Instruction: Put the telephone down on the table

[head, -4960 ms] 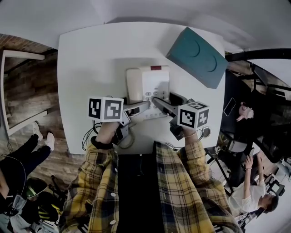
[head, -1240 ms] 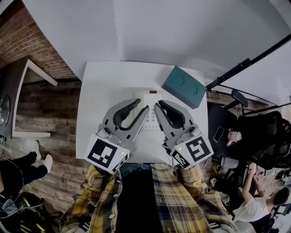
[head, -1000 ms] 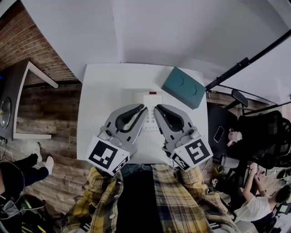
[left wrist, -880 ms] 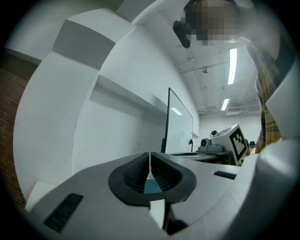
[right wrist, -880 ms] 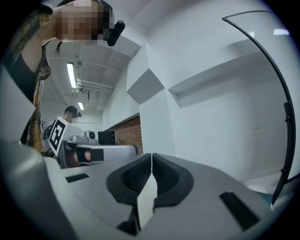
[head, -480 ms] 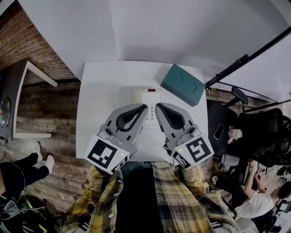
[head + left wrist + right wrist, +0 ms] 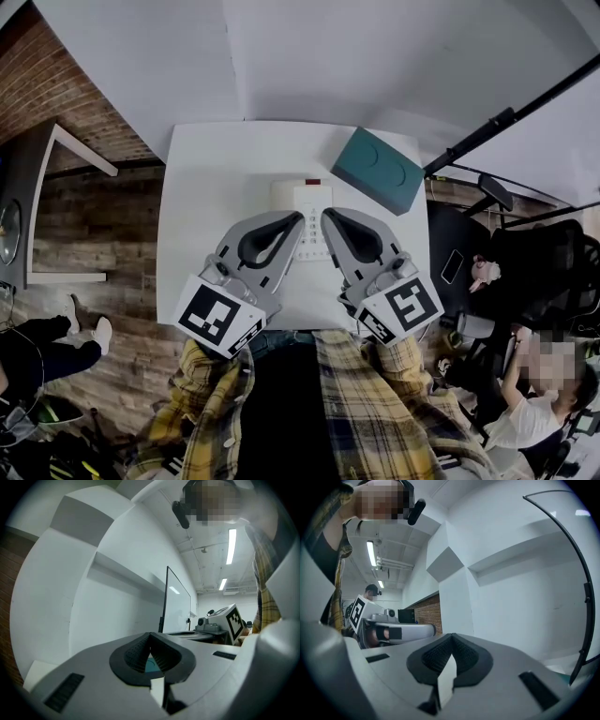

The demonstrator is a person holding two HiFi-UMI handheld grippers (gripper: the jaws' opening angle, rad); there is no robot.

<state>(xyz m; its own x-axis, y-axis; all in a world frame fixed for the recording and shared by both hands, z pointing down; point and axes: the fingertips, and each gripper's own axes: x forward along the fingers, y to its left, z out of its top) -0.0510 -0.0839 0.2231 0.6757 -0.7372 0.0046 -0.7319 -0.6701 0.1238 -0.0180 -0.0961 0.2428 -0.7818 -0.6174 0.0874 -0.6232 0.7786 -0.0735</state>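
Hovering shut & empty: left hand-held gripper (image 7: 298, 219), right hand-held gripper (image 7: 325, 217). The telephone (image 7: 305, 197) is sitting on the surface (image 7: 202, 187), so prob. done; next is pulling away.

The left tongs (image 7: 298, 221) are closed, pads meeting with nothing between them. They slant from the left marker cube (image 7: 217, 317) at 7 o'clock, tips aimed toward 1 o'clock. The right tongs (image 7: 327, 217), closed and empty too, mirror them from the right marker cube (image 7: 399, 308) at 5 o'clock, tips toward 11 o'clock. The two tips are near each other but apart. The plaid left sleeve (image 7: 202, 403) and right sleeve (image 7: 398, 398) trail back to 6 o'clock.
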